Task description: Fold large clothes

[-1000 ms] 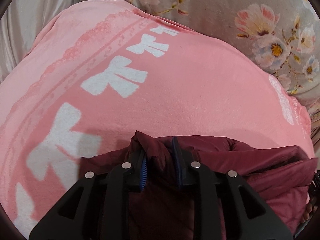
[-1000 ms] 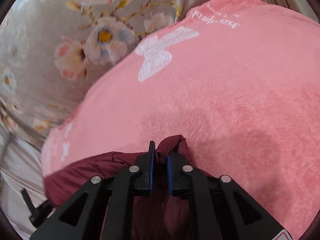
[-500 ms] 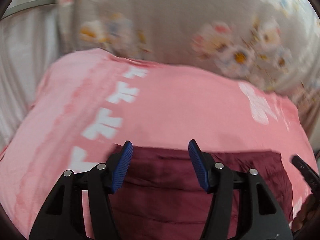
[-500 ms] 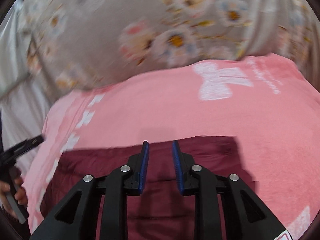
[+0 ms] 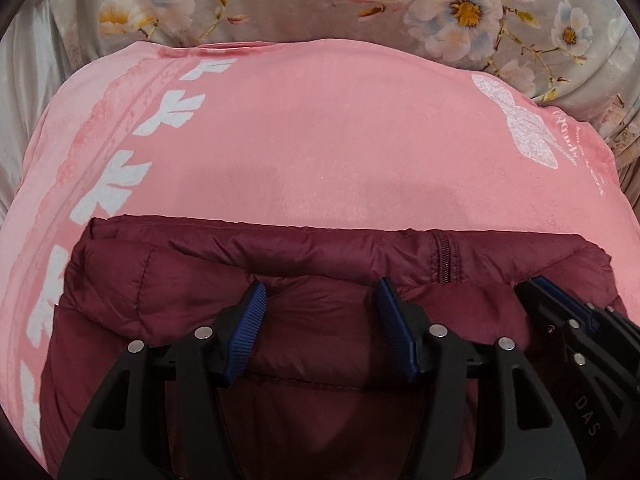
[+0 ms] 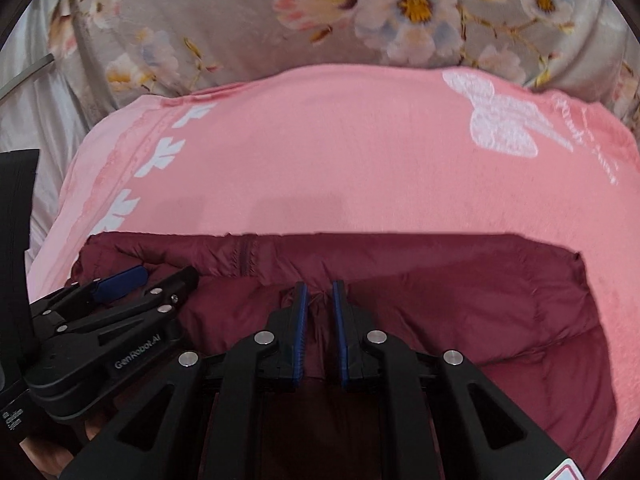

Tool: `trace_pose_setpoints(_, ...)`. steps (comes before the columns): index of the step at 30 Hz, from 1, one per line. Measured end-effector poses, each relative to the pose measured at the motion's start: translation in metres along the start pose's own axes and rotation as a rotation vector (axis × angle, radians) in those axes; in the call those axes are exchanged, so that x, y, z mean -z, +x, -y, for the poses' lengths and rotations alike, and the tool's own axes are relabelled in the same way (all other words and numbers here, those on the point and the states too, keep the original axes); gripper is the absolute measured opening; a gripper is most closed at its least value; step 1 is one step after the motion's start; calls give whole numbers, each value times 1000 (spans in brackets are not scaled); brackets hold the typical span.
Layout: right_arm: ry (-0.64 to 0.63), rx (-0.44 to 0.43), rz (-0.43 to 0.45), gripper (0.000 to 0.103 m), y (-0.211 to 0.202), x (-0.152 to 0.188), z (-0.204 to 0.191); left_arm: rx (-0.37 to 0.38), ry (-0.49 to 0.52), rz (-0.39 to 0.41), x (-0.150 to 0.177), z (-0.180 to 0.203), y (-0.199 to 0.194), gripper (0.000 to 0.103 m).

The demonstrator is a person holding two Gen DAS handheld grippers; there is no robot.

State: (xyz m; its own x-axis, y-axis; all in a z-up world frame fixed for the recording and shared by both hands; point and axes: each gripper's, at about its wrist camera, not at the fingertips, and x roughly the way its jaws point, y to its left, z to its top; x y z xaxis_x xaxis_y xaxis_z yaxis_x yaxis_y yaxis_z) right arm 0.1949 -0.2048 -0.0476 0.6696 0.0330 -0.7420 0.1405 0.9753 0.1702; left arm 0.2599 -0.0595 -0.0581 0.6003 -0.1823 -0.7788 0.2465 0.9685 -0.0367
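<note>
Beyond the maroon jacket (image 5: 304, 264) lie pink blanket (image 5: 320, 140) and floral sheet (image 5: 300, 0); left claw (image 5: 320, 304) spread, right claw (image 6: 320, 300) closing on jacket fabric.

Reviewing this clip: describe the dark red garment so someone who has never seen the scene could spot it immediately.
Start from the big pink blanket printed with white bows, spread over a grey floral bedcover. On the blanket's near part lies the maroon puffer jacket, folded into a wide block, with a short zipper near its far edge. It is the only dark, quilted, shiny thing there.
</note>
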Motion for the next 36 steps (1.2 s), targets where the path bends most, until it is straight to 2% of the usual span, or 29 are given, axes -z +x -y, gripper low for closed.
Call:
trace_pose_setpoints(12, 23, -12, -22, 9, 23, 10, 4, -38, 22, 50, 9, 6, 11, 60)
trace_pose_setpoints(36, 5, 20, -9, 9, 29, 9, 0, -112, 47, 67, 8, 19, 18, 64)
